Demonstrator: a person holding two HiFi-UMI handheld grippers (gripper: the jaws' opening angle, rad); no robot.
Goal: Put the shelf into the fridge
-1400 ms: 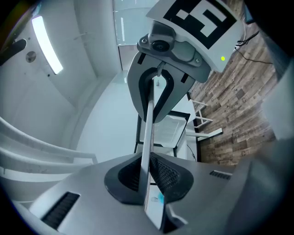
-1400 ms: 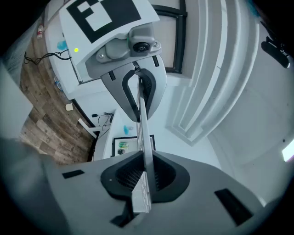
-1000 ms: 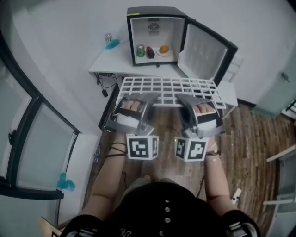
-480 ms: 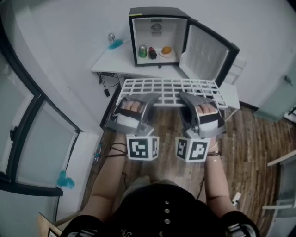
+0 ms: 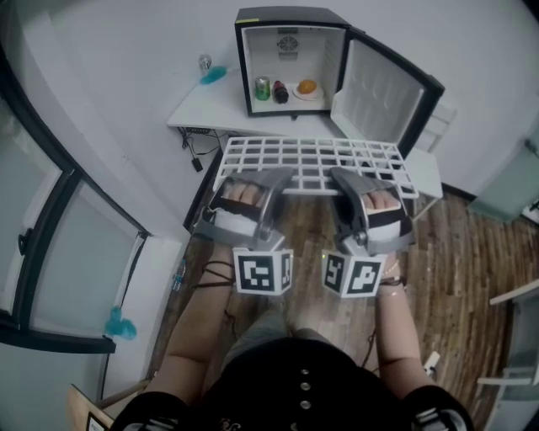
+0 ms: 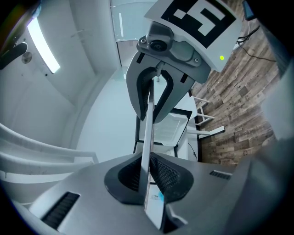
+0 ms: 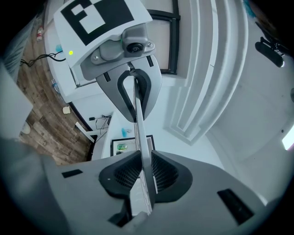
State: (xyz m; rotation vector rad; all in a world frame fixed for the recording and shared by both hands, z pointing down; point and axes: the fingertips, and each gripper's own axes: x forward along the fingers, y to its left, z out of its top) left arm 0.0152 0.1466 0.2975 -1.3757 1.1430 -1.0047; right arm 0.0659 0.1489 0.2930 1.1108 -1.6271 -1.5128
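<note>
- Shelf [image 5: 312, 160], a white wire grid, is up in the air and flat, held out in front of the person, over the near edge of the table [image 5: 210, 118] and the wood floor.
- Left gripper [image 5: 271, 178]: jaws clamped on the shelf's near edge, left of centre. In the left gripper view the grid runs edge-on between the pads [image 6: 161, 174], both pressing on it.
- Right gripper [image 5: 345, 178]: same story, jaws closed on the near edge, right of centre, with the wire pinched between the pads [image 7: 161, 173].
- Fridge [image 5: 290, 17] sits on the table w/ its door [image 5: 383, 88] swung wide open to the right.
- Inside, on the fridge floor: green can [image 5: 262, 88], dark bottle [image 5: 280, 93], plate w/ sth orange [image 5: 307, 88]. Upper part of the cavity is bare.
- Progress, as I read it: pickup done, door open, two-handed hold looks even. The shelf's far edge is short of the fridge mouth, so nothing is inserted yet.
- Left to do, prob.: carry it fwd, line it up w/ the opening above the items, slide it in level, let go. Can't make out side rails from here.
</note>
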